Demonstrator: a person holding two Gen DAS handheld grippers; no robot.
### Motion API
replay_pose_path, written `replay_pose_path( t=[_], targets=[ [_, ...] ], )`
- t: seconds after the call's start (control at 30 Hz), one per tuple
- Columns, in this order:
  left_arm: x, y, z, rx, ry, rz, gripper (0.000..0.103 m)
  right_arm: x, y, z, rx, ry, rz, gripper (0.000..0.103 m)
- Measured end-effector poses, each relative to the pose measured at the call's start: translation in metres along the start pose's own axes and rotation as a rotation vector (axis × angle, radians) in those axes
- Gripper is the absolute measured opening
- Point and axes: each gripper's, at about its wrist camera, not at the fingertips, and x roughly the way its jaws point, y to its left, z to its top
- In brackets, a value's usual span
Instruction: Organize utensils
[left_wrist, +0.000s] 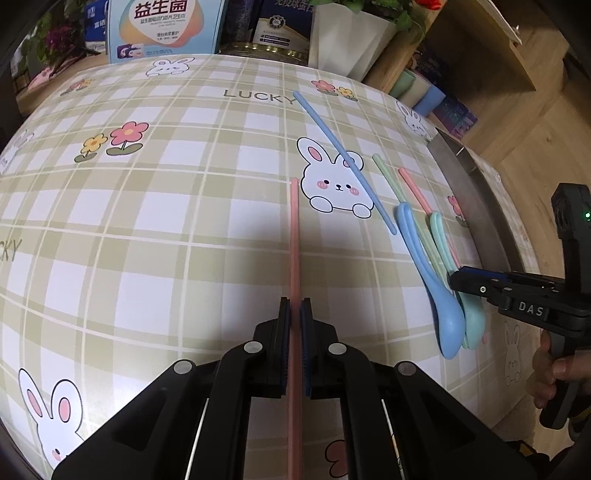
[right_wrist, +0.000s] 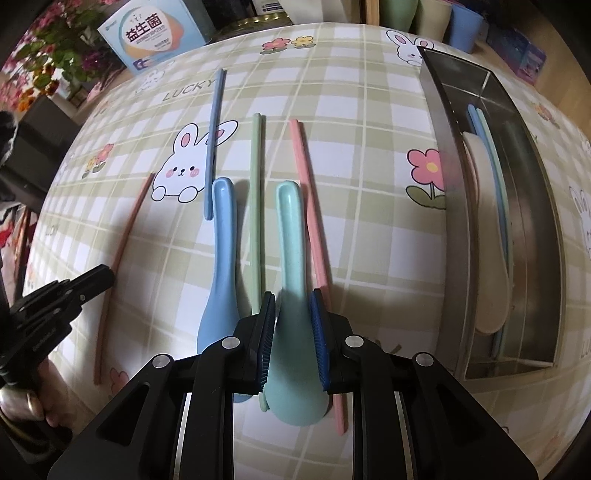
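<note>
My left gripper (left_wrist: 295, 302) is shut on a pink chopstick (left_wrist: 294, 236) that lies along the checked tablecloth. It also shows at the left of the right wrist view as the left gripper (right_wrist: 105, 275) on that pink chopstick (right_wrist: 122, 254). My right gripper (right_wrist: 293, 297) points steeply down, its pads pressing both sides of a mint-green spoon (right_wrist: 291, 236) lying on the cloth. A blue spoon (right_wrist: 220, 254), a green chopstick (right_wrist: 255, 206), a second pink chopstick (right_wrist: 312, 225) and a blue chopstick (right_wrist: 214, 140) lie beside it.
A steel tray (right_wrist: 443, 192) on the right holds a beige spoon (right_wrist: 487, 229) with a blue and a green chopstick. Boxes, a tin and flower pots stand along the table's far edge, and pastel cups (right_wrist: 461, 22) behind the tray. A hand (left_wrist: 550, 373) grips the right tool.
</note>
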Motion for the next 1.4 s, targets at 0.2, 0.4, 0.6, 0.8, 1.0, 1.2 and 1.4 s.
replay_pose_path(
  t=[0.2,0.4,0.6,0.8,1.0,1.2,1.4],
  targets=[
    [0.001,-0.002,-0.001,0.010,-0.008,0.011,0.007,0.000,0.001,0.003,0.002,-0.008,0.006,0.015],
    [0.001,-0.001,-0.001,0.007,-0.010,0.009,0.007,-0.009,0.004,0.002,0.005,-0.041,0.031,0.015],
    [0.001,-0.002,-0.001,0.009,-0.011,0.010,0.007,-0.012,0.003,0.008,-0.034,-0.058,-0.058,0.015],
    [0.001,0.000,-0.001,0.006,-0.012,0.007,0.007,-0.001,0.011,0.019,-0.117,-0.063,-0.177,0.015],
    [0.001,0.000,-0.002,0.006,-0.013,0.003,0.007,0.006,0.023,0.027,-0.138,-0.049,-0.172,0.016],
    [0.001,0.000,-0.001,0.003,-0.013,0.001,0.007,0.004,0.025,0.023,-0.104,-0.045,-0.054,0.017],
    [0.001,0.000,-0.002,0.000,-0.014,0.000,0.007,-0.002,0.016,0.021,-0.049,-0.051,-0.003,0.017]
  ],
)
